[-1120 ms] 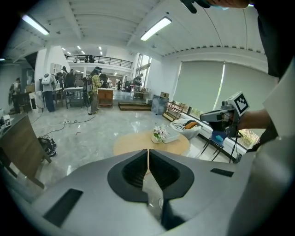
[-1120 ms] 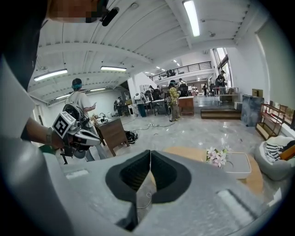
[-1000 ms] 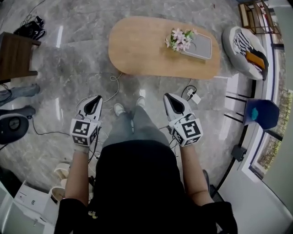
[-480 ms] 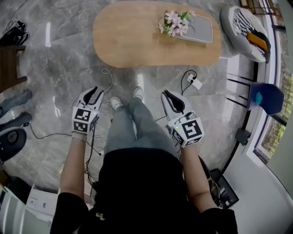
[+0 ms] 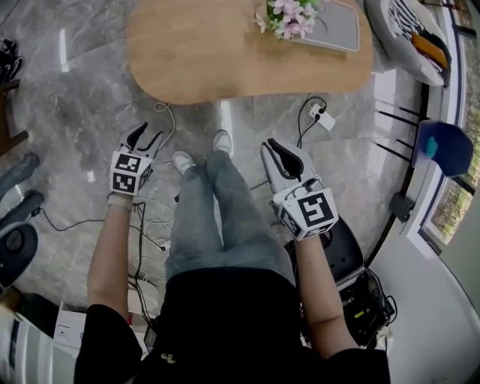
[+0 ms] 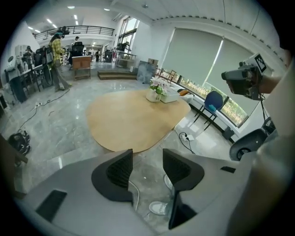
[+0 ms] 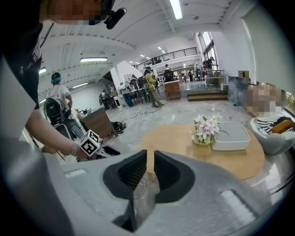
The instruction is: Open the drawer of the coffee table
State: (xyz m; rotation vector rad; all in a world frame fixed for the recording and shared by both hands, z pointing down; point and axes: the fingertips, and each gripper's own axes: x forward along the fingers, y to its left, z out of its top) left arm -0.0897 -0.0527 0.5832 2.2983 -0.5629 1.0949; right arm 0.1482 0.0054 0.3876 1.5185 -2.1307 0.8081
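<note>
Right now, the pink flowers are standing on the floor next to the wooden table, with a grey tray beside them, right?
Not quite. The flowers stand on top of the wooden table, not on the floor. The head view shows them there, near the table's end. The grey tray is beside them, just as you said.

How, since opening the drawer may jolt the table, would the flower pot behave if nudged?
The flower pot looks small under a wide bunch of blossoms, so it is probably light and top-heavy; a nudge might tip it. The white tray close beside it could block a slide that way. On the smooth coffee table it may slide.
</note>
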